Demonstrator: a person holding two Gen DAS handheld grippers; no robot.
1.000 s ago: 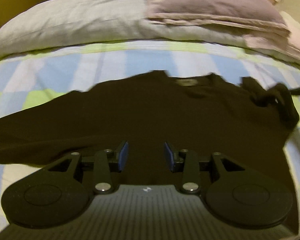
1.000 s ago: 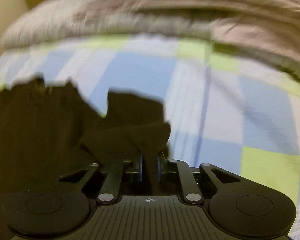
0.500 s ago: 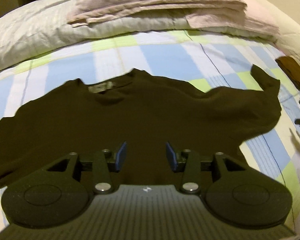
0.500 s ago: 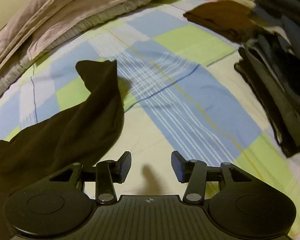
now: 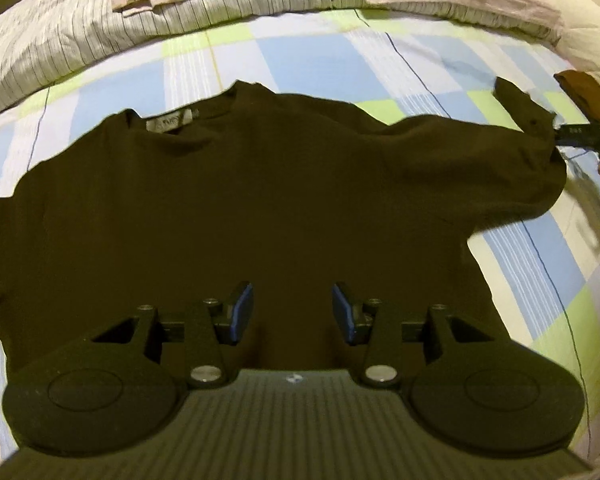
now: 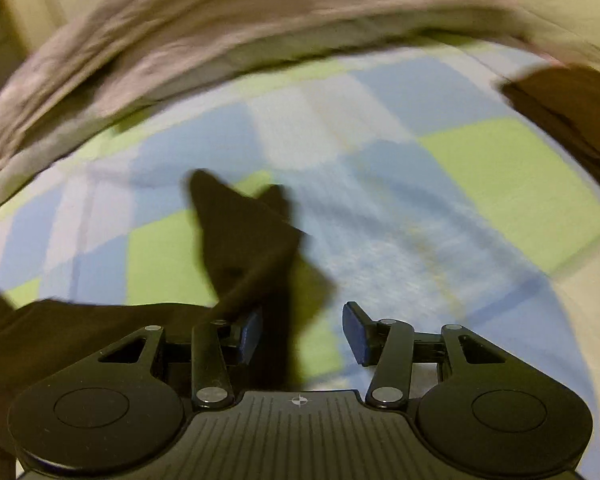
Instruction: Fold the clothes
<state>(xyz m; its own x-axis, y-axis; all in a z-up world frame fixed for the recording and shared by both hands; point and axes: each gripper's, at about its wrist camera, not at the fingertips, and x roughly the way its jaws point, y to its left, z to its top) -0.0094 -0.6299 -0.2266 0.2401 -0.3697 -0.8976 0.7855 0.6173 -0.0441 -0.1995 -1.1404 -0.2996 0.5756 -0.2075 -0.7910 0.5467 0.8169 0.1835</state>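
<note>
Left gripper [image 5: 292, 308] fingers are standing spread, pinching nothing, hovering over the lower body of the dark brown long-sleeved knit shirt [image 5: 260, 184]. Shirt is lying flat on the blue, green and white checked bedsheet [image 5: 308, 60], collar at 11 o'clock, sleeve reaching toward 2 o'clock. Right gripper [image 6: 300, 332] fingers are also spread; the sleeve's cuff [image 6: 240, 232] is passing between them, touching the left pad, not clamped. Striped grey pillow [image 5: 60, 36] is lying at 12 o'clock.
</note>
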